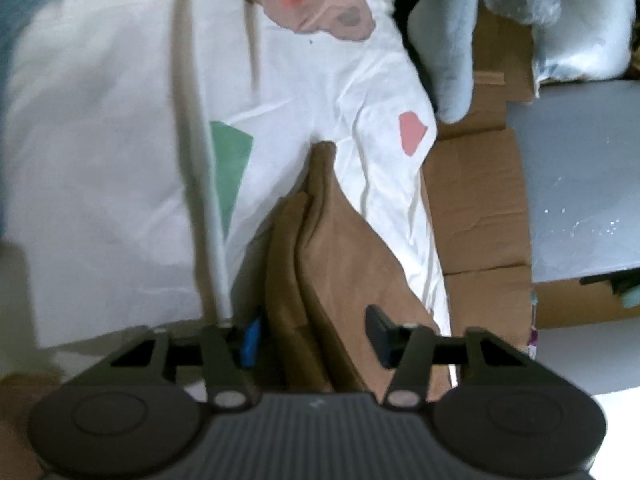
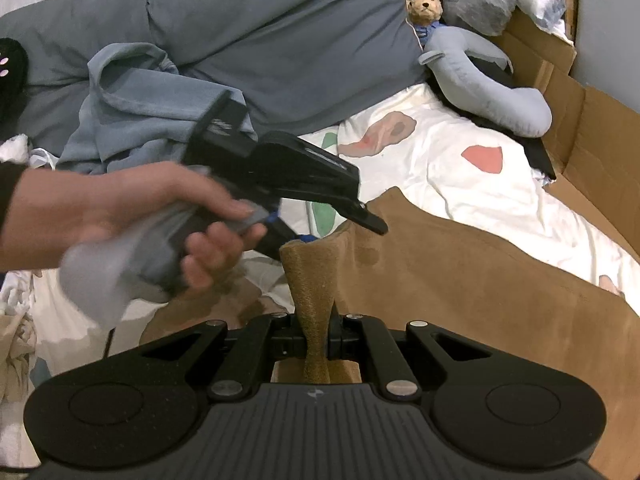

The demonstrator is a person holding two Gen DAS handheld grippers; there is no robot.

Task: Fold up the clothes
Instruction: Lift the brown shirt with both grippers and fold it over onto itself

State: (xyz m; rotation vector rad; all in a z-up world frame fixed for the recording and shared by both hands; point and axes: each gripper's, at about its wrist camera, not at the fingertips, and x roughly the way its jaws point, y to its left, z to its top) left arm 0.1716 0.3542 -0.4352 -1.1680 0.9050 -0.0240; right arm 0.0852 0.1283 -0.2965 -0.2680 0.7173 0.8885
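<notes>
Right gripper (image 2: pixel 318 346) pinches a bunched brown garment (image 2: pixel 460 264) on the bed; left gripper (image 1: pixel 314 334) stands part-open astride its fold

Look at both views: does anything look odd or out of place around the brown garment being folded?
Flattened cardboard lines the bed's edge beside the white sheet, an odd place for it. The brown garment itself is bunched, not flat.

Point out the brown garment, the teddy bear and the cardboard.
brown garment (image 2: pixel 460 280): right wrist view, flat middle of the cloth.
teddy bear (image 2: pixel 427 3): right wrist view, its face.
cardboard (image 1: pixel 476 196): left wrist view, flat panel.
</notes>
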